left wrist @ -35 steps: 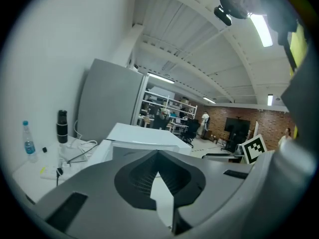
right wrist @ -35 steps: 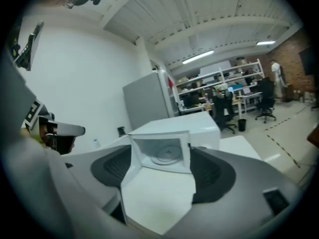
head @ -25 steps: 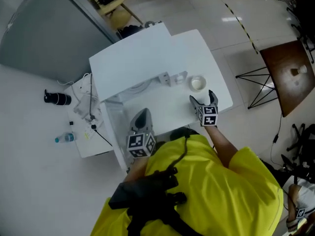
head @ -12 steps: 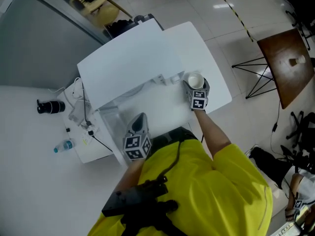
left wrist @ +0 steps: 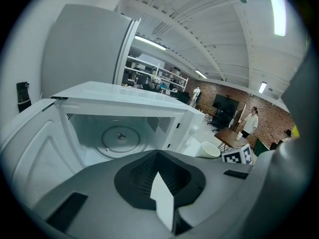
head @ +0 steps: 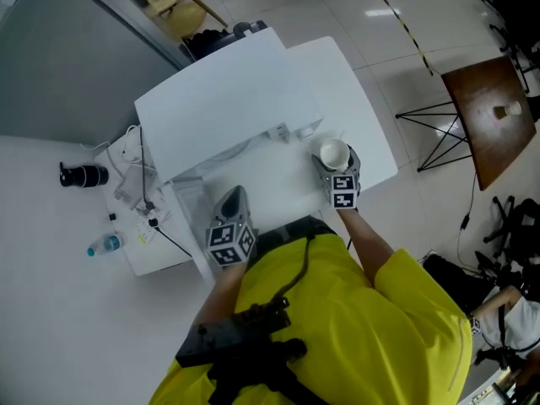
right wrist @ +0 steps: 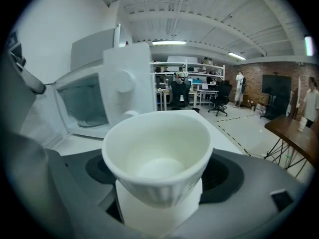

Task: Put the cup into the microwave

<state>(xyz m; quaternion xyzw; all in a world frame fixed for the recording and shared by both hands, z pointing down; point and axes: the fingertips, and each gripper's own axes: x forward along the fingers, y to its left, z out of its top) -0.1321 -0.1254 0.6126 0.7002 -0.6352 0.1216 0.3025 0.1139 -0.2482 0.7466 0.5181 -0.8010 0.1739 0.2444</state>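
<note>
One white cup (head: 334,153) is clamped between the jaws of the right gripper (head: 337,162), over the right part of the table (head: 372,153), just right of the microwave (head: 224,99) opening. The microwave door stands open and its glass turntable (left wrist: 119,137) is bare, so the grasp is done and the carry into the cavity remains. The cup's mouth faces up, its long axis near vertical, perhaps tipped slightly toward the person. The left gripper (head: 234,203) is closed on nothing, near the open door.
</note>
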